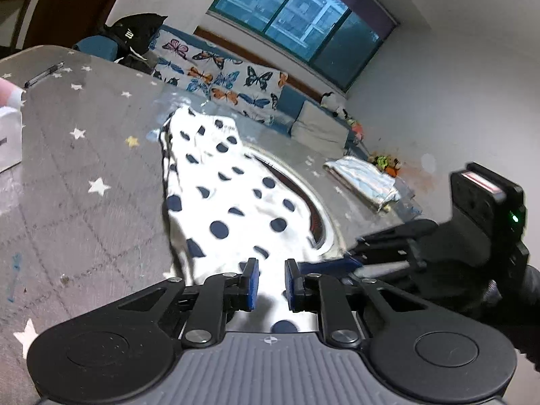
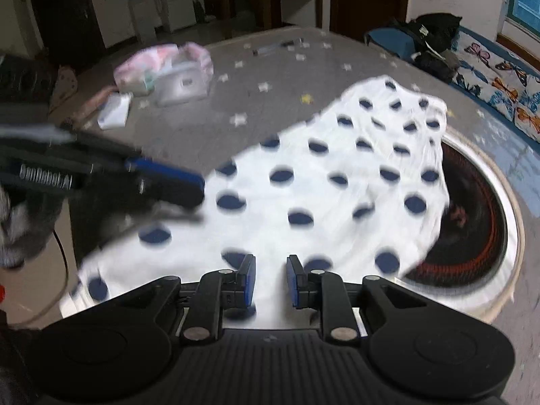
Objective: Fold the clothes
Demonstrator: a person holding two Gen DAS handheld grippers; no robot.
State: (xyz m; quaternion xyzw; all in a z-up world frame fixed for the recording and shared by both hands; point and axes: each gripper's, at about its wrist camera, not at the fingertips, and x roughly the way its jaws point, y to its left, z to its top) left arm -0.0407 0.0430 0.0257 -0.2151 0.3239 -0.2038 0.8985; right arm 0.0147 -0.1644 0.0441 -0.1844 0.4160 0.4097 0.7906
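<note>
Grey cloth with white stars covers the table (image 1: 101, 155) we work at, and a sofa with a butterfly cover (image 1: 219, 74) stands under the window behind it. Our left gripper (image 1: 271, 285) hangs low and tilted over the near end of the one white garment with dark dots (image 1: 229, 195), its two blue pads parted with fabric showing in the gap; we cannot tell whether it is pinched. Our right gripper (image 2: 271, 280) hovers level just beside it, over the same near edge, jaws likewise apart and clamping nothing that we can see. Each gripper shows in the other's view, coming in from the side.

We count one dotted garment spread on the table and one folded pale cloth (image 1: 362, 179) well apart at the far edge. The garment partly drapes over a round burner (image 2: 472, 222) sunk in the table. One pen (image 1: 44, 74), a pink bag (image 2: 165, 67) and a white box (image 2: 114, 111) lie farther off.
</note>
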